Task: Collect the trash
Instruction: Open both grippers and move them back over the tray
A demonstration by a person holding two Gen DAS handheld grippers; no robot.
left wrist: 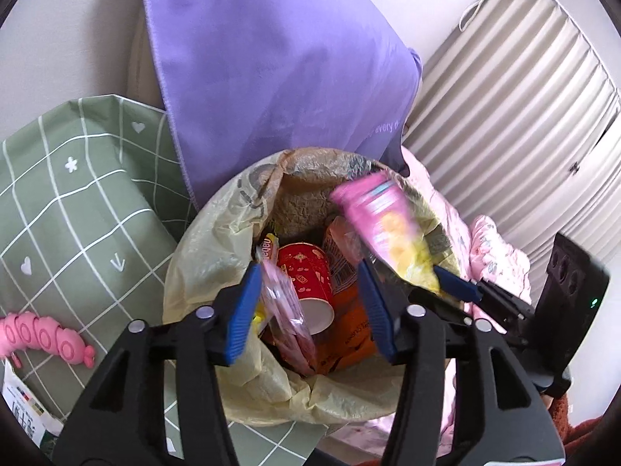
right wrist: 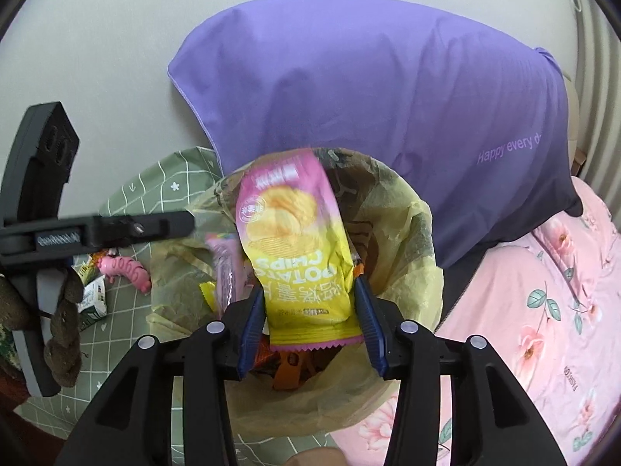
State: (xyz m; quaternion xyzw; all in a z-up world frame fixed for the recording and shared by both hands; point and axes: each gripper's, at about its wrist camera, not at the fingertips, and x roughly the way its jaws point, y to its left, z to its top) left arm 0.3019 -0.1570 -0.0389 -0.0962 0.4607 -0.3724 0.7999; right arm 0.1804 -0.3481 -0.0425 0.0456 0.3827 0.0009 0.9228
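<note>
A bin lined with a yellowish bag [left wrist: 202,256] [right wrist: 407,233] stands below both grippers. It holds a red paper cup [left wrist: 310,275], an orange wrapper [left wrist: 349,334] and other packets. My left gripper [left wrist: 308,272] hangs open over the bin. A small pink wrapper [left wrist: 281,299] [right wrist: 225,268] is loose beside its left finger, not pinched. My right gripper [right wrist: 308,287] is open with a pink and yellow potato chips bag [right wrist: 295,240] [left wrist: 388,225] between its pads. The bag's top is blurred and narrow gaps show at both pads. One blue right finger [left wrist: 458,285] shows beside the bag.
A purple pillow [left wrist: 271,58] [right wrist: 388,97] leans on the wall behind the bin. On the left, a green grid cloth [left wrist: 77,194] bears a pink caterpillar toy [left wrist: 42,336] [right wrist: 124,270] and a small carton [right wrist: 93,295]. A pink floral quilt [right wrist: 543,291] lies right.
</note>
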